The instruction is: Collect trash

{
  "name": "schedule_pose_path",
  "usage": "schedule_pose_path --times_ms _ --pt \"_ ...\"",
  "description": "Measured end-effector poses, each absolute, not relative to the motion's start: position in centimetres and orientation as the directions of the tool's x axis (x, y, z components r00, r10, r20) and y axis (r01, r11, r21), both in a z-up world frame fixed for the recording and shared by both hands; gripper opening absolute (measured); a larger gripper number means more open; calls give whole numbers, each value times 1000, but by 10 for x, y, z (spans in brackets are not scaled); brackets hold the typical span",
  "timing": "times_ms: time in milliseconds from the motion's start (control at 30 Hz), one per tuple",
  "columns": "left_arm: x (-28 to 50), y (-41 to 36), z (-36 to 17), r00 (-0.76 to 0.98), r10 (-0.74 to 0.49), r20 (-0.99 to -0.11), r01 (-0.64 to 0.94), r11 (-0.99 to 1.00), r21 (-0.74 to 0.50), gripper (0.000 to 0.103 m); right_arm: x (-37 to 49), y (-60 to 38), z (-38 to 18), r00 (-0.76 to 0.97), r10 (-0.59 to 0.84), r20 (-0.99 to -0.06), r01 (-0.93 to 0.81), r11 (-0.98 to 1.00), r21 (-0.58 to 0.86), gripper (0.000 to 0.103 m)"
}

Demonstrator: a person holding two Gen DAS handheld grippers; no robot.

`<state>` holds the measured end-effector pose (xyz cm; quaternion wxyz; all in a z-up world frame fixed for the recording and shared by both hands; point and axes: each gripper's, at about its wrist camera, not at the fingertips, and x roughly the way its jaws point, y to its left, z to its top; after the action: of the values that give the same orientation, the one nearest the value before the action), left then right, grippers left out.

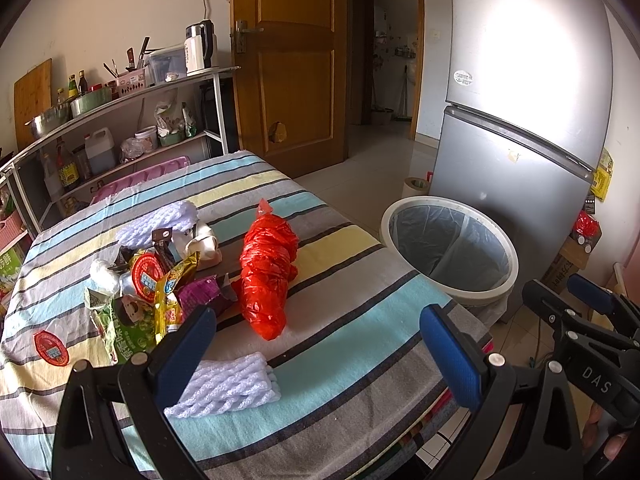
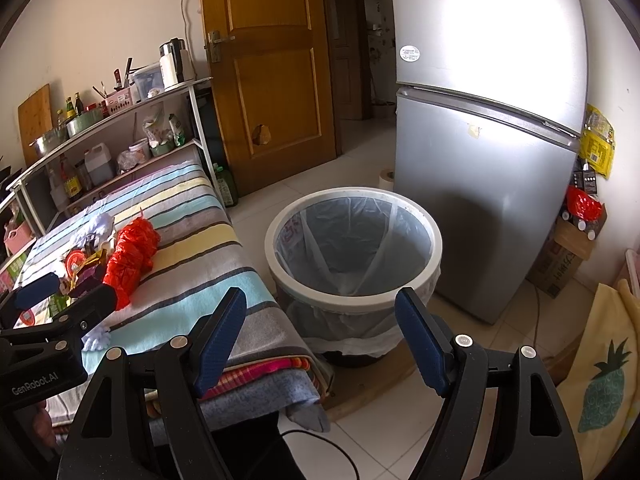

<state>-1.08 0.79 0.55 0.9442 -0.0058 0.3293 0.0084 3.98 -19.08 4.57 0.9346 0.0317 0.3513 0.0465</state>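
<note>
A crumpled red plastic bag (image 1: 267, 272) lies in the middle of the striped table (image 1: 360, 344). A pile of snack wrappers (image 1: 152, 292) lies left of it, and a white foam net (image 1: 228, 386) lies near the front. My left gripper (image 1: 320, 344) is open and empty, low over the table's front, with the foam net by its left finger. The lined white trash bin (image 2: 354, 248) stands on the floor right of the table. My right gripper (image 2: 322, 336) is open and empty, in front of the bin. The red bag also shows in the right wrist view (image 2: 130, 254).
A silver fridge (image 2: 484, 152) stands behind the bin. A metal shelf rack (image 1: 120, 120) with bottles, pots and a kettle runs along the left wall. A brown wooden door (image 1: 288, 60) is at the back. Cardboard boxes (image 2: 564, 256) sit right of the fridge.
</note>
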Motion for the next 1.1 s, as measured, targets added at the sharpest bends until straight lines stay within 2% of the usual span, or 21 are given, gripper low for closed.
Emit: schedule_pose_path --times_ms 833,1100 --pt "-16 19 6 778 -7 -628 -14 999 -28 103 40 -191 47 752 117 -648 -68 993 101 77" --pt "-37 69 8 773 69 -631 -120 992 -39 103 41 -155 47 735 265 -624 -227 963 143 77"
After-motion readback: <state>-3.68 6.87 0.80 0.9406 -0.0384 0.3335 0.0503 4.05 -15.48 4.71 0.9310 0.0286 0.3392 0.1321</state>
